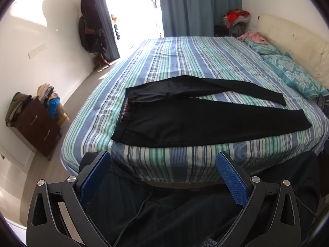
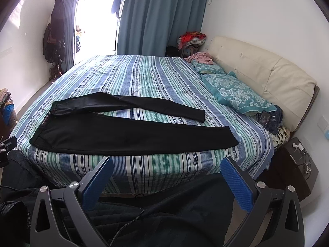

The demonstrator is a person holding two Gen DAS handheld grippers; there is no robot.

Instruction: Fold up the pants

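Black pants (image 1: 205,121) lie at 12 o'clock across the bed (image 1: 164,160), waistband toward 9; left gripper (image 1: 162,177) nearer it, right gripper (image 2: 166,181) nearer the cuffs, both released.

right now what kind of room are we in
Almost certainly a home bedroom: a large bed with a striped cover, a cream padded headboard with teal pillows against it, and blue curtains at a bright balcony door. The black pants lie spread out on the bed.

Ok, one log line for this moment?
stage: pre-grasp | pants: flat on bed, legs apart, unfolded | left gripper: open, empty | right gripper: open, empty
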